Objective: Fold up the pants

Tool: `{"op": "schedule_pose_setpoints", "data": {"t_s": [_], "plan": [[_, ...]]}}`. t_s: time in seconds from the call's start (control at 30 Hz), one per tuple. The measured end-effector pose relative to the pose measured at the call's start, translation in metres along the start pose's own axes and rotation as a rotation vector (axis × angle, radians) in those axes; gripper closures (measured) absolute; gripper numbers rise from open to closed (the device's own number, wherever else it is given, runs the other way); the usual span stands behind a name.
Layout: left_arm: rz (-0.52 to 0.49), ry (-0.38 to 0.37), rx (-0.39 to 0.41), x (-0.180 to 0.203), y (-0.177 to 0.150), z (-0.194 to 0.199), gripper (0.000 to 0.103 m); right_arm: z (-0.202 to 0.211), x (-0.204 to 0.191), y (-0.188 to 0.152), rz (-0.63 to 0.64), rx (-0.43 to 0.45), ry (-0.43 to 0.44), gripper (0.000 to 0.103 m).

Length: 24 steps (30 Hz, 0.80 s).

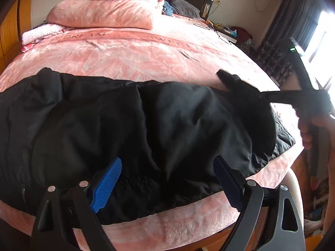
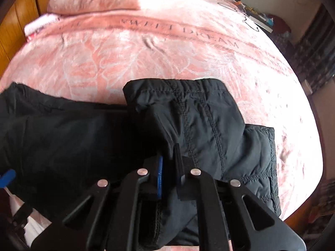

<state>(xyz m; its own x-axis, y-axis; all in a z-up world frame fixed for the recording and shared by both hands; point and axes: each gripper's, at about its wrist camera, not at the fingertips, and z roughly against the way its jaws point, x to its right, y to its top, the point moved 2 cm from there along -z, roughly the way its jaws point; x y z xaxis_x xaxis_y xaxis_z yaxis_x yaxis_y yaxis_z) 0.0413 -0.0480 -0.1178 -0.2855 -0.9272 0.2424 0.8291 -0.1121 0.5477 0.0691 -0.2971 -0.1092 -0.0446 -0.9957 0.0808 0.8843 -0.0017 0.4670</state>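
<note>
Pink fuzzy blanket covers the whole bed, with leaf shapes and the words SWEET DREAM on it. Right at the near edge of the bed lie the black pants, spread sideways across the blanket. They look puffy and shiny, with lots of wrinkles and sewn lines.

Over the near edge of the pants hangs the left claw, its 2 blue pads spread wide apart with nothing pinched between them. To the right is the right claw. It is squeezed tight on a bit of the pants, and the cloth there is bunched and lifted into a fold. A hand holds that claw's handle at the right side.

Farther back, the blanket is bare and smooth. At the far end sit 2 folded pink blankets in a pile, with a dark pillow beside them. Brown wooden doors stand on the left. On the far right, dark curtains hang next to a bright window.
</note>
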Motion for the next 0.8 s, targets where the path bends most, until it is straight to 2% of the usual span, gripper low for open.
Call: {"op": "schedule_pose_setpoints", "data": {"t_s": [0.07, 0.17, 0.2, 0.23, 0.27, 0.3, 0.33, 0.43, 0.63, 0.73, 0.8], "plan": [[0.011, 0.008, -0.015, -0.002, -0.004, -0.006, 0.013, 0.027, 0.032, -0.007, -0.094, 0.055, 0.066, 0.096], [0.008, 0.02, -0.009, 0.0, -0.005, -0.008, 0.013, 0.052, 0.076, -0.025, -0.186, 0.085, 0.097, 0.095], [0.003, 0.024, -0.007, 0.001, -0.005, -0.008, 0.013, 0.056, 0.091, -0.036, -0.207, 0.079, 0.103, 0.091], [-0.002, 0.03, -0.008, 0.003, -0.005, -0.008, 0.013, 0.059, 0.104, -0.048, -0.219, 0.064, 0.095, 0.081], [-0.007, 0.036, -0.009, 0.004, -0.005, -0.009, 0.013, 0.059, 0.115, -0.058, -0.232, 0.05, 0.071, 0.075], [-0.01, 0.042, -0.009, 0.005, -0.005, -0.009, 0.013, 0.059, 0.126, -0.068, -0.24, 0.041, 0.038, 0.062], [-0.012, 0.046, -0.008, 0.006, -0.005, -0.009, 0.013, 0.057, 0.135, -0.079, -0.233, 0.025, -0.003, 0.056], [-0.008, 0.047, 0.002, 0.011, -0.002, -0.006, 0.013, 0.046, 0.157, -0.108, -0.228, -0.035, -0.097, 0.055], [-0.066, 0.056, 0.045, 0.03, 0.003, 0.006, 0.013, 0.043, 0.203, -0.136, -0.371, -0.051, -0.127, 0.054], [-0.112, 0.061, 0.017, 0.038, 0.001, -0.004, 0.012, 0.039, 0.203, -0.136, -0.363, -0.047, -0.121, 0.054], [-0.097, 0.033, -0.042, 0.035, -0.003, -0.022, 0.011, 0.024, 0.19, -0.129, -0.309, -0.082, -0.125, 0.054]]}}
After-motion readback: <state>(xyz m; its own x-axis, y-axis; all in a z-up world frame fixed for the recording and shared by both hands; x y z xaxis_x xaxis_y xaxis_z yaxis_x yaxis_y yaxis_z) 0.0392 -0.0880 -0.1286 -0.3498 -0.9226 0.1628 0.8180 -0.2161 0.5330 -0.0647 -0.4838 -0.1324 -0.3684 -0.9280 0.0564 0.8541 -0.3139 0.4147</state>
